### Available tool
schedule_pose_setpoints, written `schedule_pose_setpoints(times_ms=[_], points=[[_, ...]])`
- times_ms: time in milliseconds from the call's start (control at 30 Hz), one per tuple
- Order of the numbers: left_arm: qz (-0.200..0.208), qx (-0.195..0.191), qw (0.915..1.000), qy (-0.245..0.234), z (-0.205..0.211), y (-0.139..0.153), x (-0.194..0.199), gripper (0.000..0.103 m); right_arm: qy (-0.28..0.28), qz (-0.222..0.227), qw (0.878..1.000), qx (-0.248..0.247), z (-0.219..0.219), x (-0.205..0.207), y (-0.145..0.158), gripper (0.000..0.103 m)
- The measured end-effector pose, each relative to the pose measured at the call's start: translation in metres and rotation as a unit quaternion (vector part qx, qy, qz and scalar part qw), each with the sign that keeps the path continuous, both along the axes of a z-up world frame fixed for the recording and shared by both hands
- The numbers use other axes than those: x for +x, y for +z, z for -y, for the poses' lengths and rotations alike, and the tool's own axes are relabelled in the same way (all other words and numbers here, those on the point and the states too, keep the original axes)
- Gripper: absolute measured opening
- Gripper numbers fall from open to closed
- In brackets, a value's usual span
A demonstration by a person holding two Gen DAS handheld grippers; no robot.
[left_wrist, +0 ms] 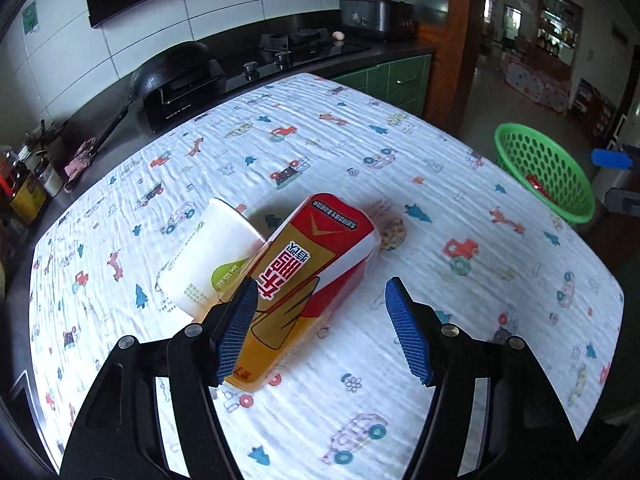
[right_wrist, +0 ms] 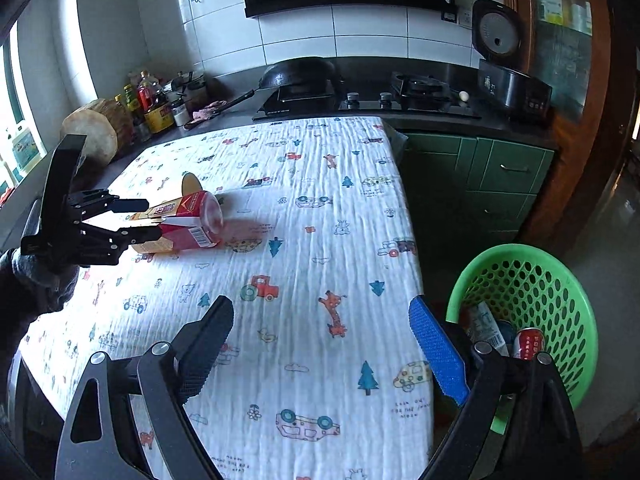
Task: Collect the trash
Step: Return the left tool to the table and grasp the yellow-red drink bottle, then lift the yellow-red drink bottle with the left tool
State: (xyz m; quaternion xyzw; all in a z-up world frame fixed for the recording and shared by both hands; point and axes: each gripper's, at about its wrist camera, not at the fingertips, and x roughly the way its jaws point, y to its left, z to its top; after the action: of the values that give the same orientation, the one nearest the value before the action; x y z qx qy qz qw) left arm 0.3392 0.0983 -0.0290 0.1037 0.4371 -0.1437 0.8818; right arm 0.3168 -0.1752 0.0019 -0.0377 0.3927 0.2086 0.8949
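Left wrist view, left to right: a white plastic cup with a green label (left_wrist: pixel 212 256) lies on its side on the white cloth printed with cars and trees (left_wrist: pixel 460 280) that covers the table. Touching the cup's right side lies a red, gold and white drink carton (left_wrist: pixel 312 276), also on its side, its narrower end toward the camera. The left gripper (left_wrist: pixel 320 308) is spread wide. Its left blue ribbed pad (left_wrist: pixel 236 328) is at the carton's left edge; its right pad stands clear of the carton. The carton lies between the two pads, not clamped. At far right a green perforated plastic basket (left_wrist: pixel 544 172) stands beyond the table edge.

Right wrist view, left to right: this view shows the left gripper (right_wrist: pixel 154 220) from outside, its two black fingers straddling the carton (right_wrist: pixel 188 220); the cup (right_wrist: pixel 190 184) is partly hidden behind the carton. The right gripper (right_wrist: pixel 320 344) is released and holds nothing, above bare cloth (right_wrist: pixel 320 240), well apart from the carton. Only this view shows the basket (right_wrist: pixel 568 288) interior: a red can (right_wrist: pixel 530 344) and other wrappers, too obscured to identify.
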Motion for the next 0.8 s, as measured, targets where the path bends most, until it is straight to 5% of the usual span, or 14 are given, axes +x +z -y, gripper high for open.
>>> schedule_pose_setpoints(times_ms=[800], points=[[-0.026, 0.058, 0.9938, -0.09, 0.002, -0.019, 0.038, 0.072, 0.012, -0.036, 0.999, 0.002, -0.022, 0.026, -0.024, 0.087]])
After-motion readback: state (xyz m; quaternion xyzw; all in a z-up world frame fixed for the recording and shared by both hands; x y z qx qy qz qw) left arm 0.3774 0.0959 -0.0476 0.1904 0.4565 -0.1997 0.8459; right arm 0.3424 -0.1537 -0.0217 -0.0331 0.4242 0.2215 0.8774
